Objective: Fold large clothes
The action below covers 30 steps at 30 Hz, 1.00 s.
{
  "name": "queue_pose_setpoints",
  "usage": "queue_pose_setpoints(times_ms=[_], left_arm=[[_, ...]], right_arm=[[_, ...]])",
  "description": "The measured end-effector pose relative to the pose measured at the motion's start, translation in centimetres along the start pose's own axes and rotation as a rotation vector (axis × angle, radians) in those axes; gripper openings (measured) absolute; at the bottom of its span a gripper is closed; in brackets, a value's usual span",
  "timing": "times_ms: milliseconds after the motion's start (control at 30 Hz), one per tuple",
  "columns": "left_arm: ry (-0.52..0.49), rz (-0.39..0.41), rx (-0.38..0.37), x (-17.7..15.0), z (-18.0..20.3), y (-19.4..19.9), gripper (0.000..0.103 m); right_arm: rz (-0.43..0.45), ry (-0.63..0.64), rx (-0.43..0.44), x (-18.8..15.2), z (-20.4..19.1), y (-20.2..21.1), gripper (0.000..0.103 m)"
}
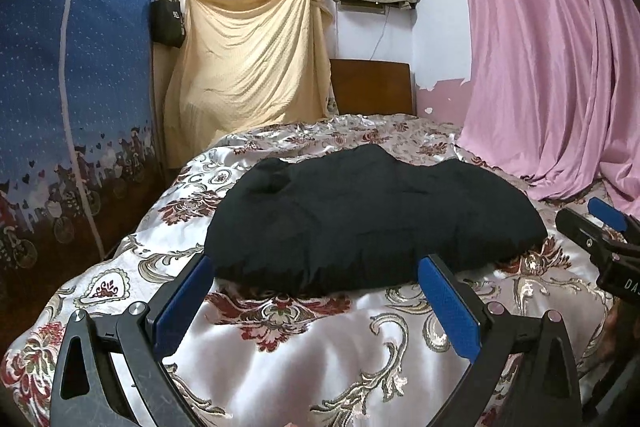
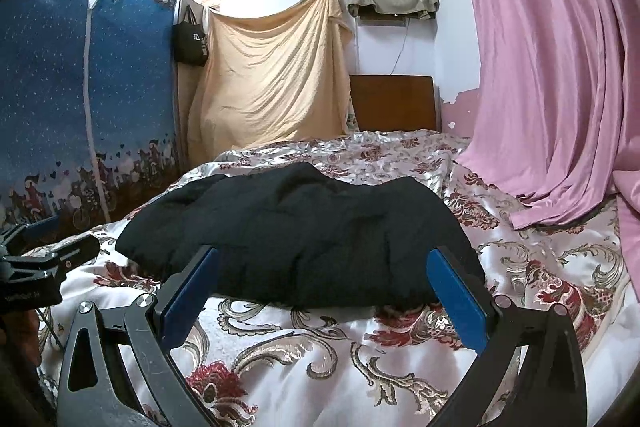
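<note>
A black padded garment (image 1: 372,219) lies folded in a puffy bundle in the middle of the bed, on a shiny floral bedspread (image 1: 304,351). It also shows in the right wrist view (image 2: 296,239). My left gripper (image 1: 316,267) is open and empty, just short of the bundle's near edge. My right gripper (image 2: 324,259) is open and empty, its blue fingertips at the bundle's near edge. The right gripper shows at the right edge of the left wrist view (image 1: 604,227); the left gripper shows at the left edge of the right wrist view (image 2: 44,255).
A pink curtain (image 1: 552,67) hangs on the right and drapes onto the bed. A blue fabric wardrobe (image 1: 72,99) stands on the left. A yellow sheet (image 1: 252,59) and a wooden headboard (image 1: 372,87) are at the far end.
</note>
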<state>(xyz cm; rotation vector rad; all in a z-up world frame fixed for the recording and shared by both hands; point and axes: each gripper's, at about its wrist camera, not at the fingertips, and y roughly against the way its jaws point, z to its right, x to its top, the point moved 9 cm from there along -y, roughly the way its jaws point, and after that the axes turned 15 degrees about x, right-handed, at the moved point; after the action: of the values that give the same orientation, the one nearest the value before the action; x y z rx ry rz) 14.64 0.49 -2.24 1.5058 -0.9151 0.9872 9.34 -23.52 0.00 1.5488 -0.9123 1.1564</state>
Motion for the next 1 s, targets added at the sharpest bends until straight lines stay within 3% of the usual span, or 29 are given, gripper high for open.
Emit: queue_pose_setpoints(times_ms=[1000], left_arm=[[-0.007, 0.001, -0.005, -0.21, 0.07, 0.18, 0.103]], right_arm=[[-0.014, -0.003, 0.019, -0.78, -0.42, -0.44, 0.101]])
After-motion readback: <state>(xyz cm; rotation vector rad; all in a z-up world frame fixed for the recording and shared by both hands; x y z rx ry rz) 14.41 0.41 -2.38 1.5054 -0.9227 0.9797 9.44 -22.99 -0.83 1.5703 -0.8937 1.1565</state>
